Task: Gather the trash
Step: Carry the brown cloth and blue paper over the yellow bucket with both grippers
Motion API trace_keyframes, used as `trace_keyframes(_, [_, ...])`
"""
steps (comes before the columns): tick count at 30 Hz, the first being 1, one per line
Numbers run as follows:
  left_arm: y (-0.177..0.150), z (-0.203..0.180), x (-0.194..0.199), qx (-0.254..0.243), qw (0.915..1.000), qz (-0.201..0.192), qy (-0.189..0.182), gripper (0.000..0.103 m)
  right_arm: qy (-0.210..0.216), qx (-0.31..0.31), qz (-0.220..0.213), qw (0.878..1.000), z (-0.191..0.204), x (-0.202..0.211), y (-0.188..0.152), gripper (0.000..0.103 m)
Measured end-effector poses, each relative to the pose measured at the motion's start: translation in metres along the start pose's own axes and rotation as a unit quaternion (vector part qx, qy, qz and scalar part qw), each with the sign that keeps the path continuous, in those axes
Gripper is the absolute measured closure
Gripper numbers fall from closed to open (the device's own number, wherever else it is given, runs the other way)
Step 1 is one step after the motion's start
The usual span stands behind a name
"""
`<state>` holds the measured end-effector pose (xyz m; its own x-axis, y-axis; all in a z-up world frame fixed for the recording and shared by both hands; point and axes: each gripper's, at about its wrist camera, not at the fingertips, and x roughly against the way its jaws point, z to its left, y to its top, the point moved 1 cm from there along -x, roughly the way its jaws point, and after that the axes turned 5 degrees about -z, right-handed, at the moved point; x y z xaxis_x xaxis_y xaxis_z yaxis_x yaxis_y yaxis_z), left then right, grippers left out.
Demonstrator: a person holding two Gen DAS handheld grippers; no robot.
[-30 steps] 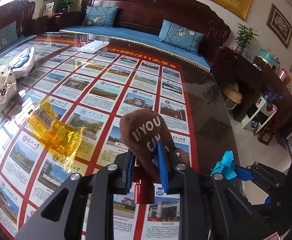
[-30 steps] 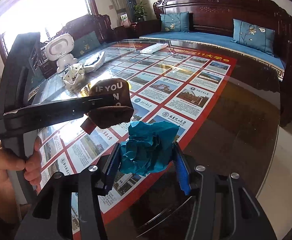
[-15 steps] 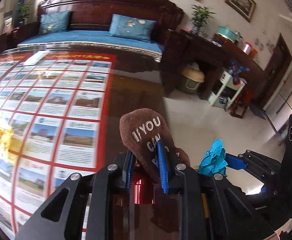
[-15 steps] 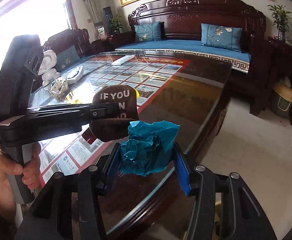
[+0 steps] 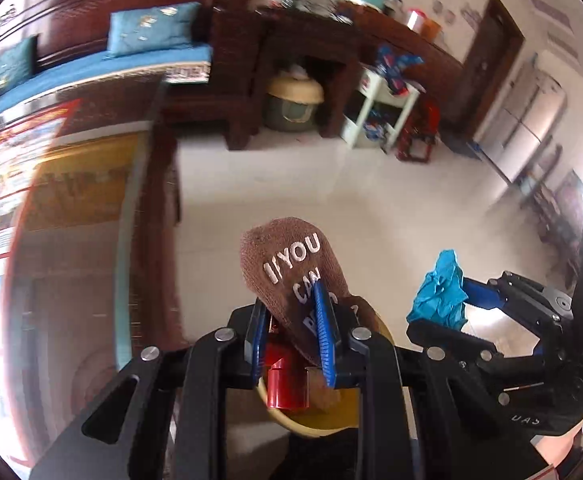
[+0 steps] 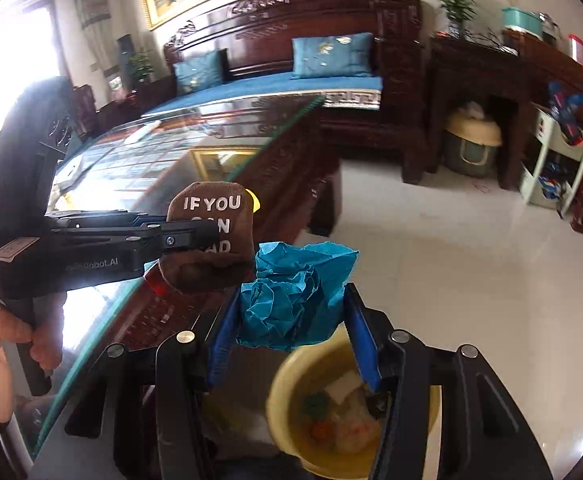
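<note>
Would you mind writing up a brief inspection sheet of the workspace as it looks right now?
Surface: glass-topped table at left, posters under the glass.
Job's things: brown sock lettered "IF YOU CAN"; crumpled blue paper; yellow bin on the floor below, already holding scraps.
Clutter: red item hangs beneath the sock.
Grippers: left gripper shut on the sock; right gripper shut on the paper, above the bin.
Cables: nothing seen.
Surroundings: wooden sofa with blue cushions, white shelf, tiled floor.
</note>
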<state>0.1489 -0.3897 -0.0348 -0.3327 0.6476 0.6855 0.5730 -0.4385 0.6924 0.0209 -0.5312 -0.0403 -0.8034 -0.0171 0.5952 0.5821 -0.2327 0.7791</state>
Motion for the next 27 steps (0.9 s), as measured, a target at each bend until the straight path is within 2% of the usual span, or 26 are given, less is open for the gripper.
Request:
trace_keyframes(6, [-0.008, -0.041, -0.056, -0.031, 0.9981, 0.051, -0.018, 0.081, -0.024, -0.035, 0.019, 0.999, -0.052, 0.001, -0.031, 0.053])
trace_keyframes(14, [-0.024, -0.061, -0.126, -0.048, 0.9917, 0.118, -0.017, 0.081, -0.03, -0.076, 0.06, 0.995, -0.1, -0.018, -0.072, 0.053])
trace_keyframes(19, [-0.04, -0.059, -0.156, -0.051, 0.986, 0.158, -0.011, 0.081, -0.036, -0.08, 0.09, 0.992, -0.111, -0.037, -0.09, 0.053])
trace_keyframes(27, [-0.054, -0.058, -0.173, -0.067, 0.9812, 0.181, 0.002, 0.081, -0.043, -0.075, 0.116, 0.989, -0.12, -0.057, -0.106, 0.053])
